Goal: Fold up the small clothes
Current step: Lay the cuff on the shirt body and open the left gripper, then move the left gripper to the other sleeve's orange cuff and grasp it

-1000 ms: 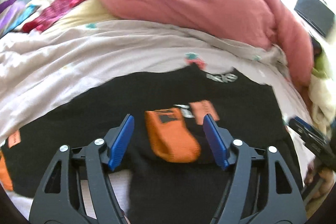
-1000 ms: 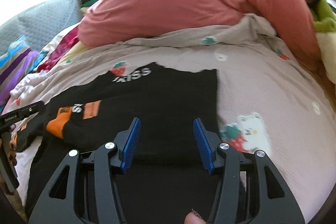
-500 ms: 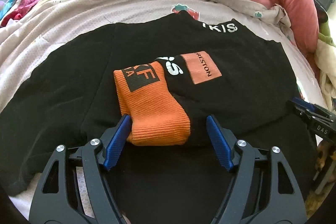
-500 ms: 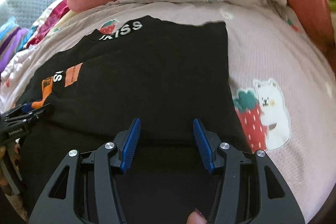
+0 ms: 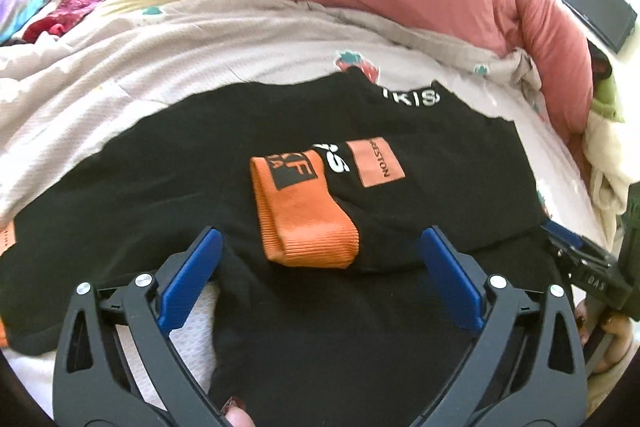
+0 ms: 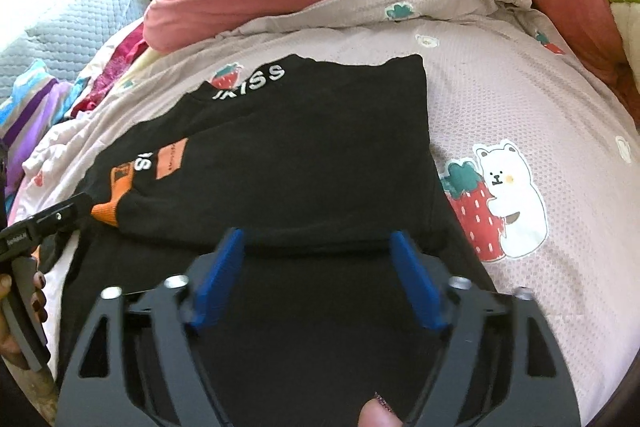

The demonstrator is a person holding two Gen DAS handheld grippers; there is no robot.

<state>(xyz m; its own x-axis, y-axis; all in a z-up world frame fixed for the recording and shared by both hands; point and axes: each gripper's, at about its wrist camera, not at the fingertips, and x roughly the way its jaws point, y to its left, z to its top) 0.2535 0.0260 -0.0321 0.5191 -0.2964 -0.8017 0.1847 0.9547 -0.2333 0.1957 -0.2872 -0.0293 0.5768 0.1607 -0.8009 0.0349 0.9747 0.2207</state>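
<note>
The left gripper (image 5: 320, 267) and right gripper (image 6: 318, 267), jaws just spread wide, hold nothing above the black shirt (image 6: 300, 147) at frame centre. Only the left view shows its whole orange cuff (image 5: 304, 215); only the right view shows the bear print (image 6: 508, 187).

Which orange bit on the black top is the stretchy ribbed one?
The orange cuff lying across the black garment: it is ribbed knit and bulgy. The orange patch beside it is flat, printed with writing.

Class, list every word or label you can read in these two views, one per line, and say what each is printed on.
"KISS": white letters, far edge of the black garment.
"DAS": right gripper body.
Orange patch: ends "ESTON", start unclear.
Orange cuff: black block, letters unclear.
Left gripper label: too small.
</note>
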